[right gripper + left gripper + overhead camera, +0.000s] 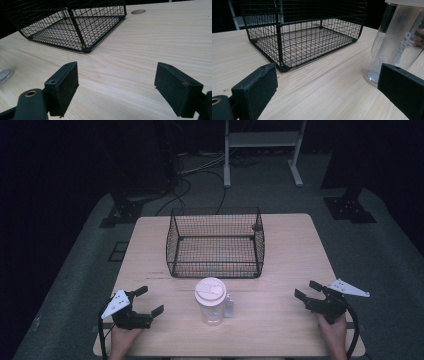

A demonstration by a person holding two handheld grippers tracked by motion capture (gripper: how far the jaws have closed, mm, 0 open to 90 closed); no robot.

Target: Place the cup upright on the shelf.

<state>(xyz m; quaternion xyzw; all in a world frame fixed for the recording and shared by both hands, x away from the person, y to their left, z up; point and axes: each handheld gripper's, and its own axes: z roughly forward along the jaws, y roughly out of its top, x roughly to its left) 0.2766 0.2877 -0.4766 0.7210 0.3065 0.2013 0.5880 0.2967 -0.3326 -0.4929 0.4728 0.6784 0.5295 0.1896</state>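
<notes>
A clear cylindrical plastic cup with a white lid (210,302) stands on the pale wood-grain tabletop (280,270) before a black wire-mesh basket (216,243); the left hand-held gripper (149,301) and right hand-held gripper (307,290) both gape, released.

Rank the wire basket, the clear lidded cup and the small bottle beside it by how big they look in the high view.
1. Wire basket, by far the largest.
2. Clear lidded cup.
3. Small bottle, standing just right of the cup, the smallest.
The cup and bottle stand side by side, so nearness hardly skews that pair.
</notes>
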